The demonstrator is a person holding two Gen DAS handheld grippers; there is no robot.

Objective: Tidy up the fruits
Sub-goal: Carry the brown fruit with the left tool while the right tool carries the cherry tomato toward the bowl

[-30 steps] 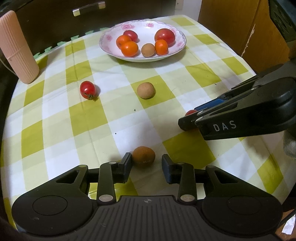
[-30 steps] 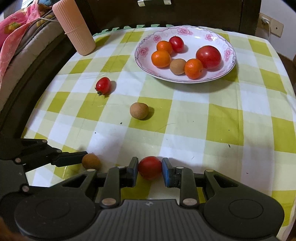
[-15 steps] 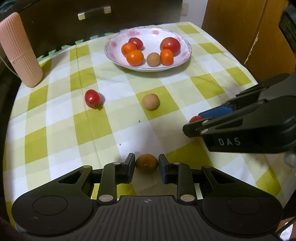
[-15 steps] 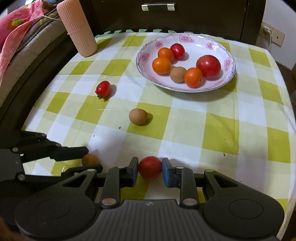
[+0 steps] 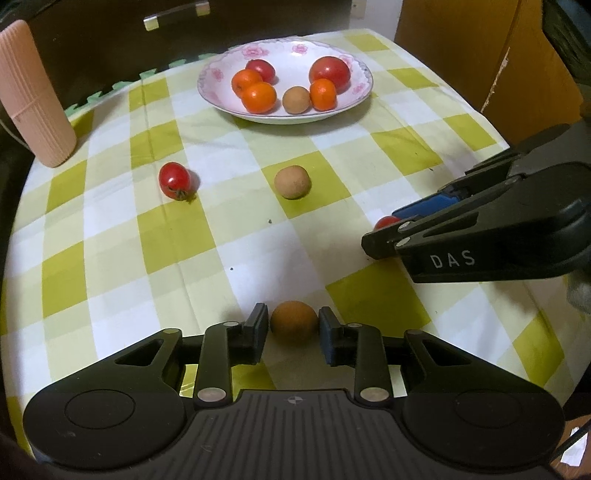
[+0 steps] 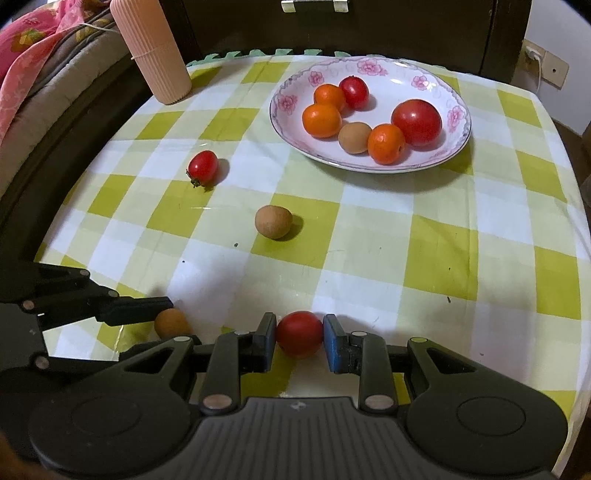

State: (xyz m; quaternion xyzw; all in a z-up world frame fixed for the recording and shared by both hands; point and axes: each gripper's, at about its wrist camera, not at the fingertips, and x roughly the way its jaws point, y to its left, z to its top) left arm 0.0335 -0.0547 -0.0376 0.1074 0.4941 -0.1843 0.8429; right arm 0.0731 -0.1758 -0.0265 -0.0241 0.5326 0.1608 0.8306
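My left gripper is shut on a small brown round fruit low over the near side of the checked tablecloth. My right gripper is shut on a red tomato; in the left wrist view that tomato peeks out between the right gripper's fingers. The two grippers sit side by side, the left one to the left of the right one. A flowered white plate at the far side holds several oranges, tomatoes and one brown fruit.
A cherry tomato and another brown fruit lie loose on the cloth between me and the plate. A pink ribbed cylinder stands at the far left corner. A dark cabinet is behind the table and a cardboard box is at the right.
My left gripper's fingers have closed in from either side onto the brown fruit. The right gripper has stayed shut on the red tomato. Both have shifted only slightly.
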